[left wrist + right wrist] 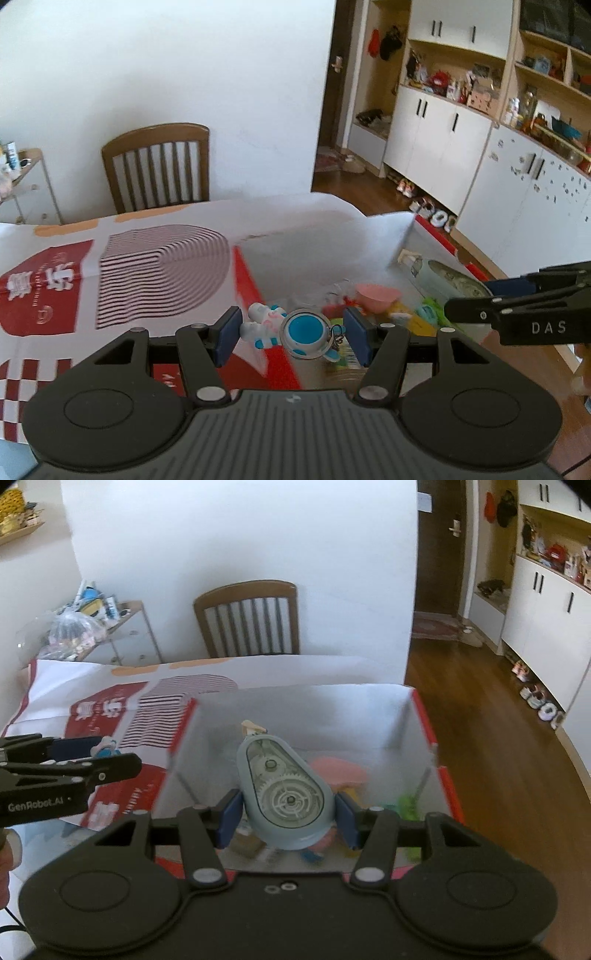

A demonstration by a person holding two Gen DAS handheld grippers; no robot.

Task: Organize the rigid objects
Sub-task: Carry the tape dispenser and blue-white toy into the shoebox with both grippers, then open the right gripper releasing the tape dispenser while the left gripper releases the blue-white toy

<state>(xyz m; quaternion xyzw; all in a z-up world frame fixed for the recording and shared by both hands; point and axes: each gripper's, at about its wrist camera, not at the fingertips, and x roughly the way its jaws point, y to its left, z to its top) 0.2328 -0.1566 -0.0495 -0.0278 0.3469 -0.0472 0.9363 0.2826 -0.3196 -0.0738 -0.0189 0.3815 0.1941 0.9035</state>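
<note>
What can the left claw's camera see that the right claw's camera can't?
Only the left wrist view shows the whole astronaut toy held between the left claw pads, and the long cupboard wall's open shelves.

Only the right wrist view shows the gears inside the blue correction tape dispenser gripped in the right claw, plus the side shelf piled with bags.

Both show the red-edged box of small things, the wooden chair, the printed sheet and something pink in the box.
</note>
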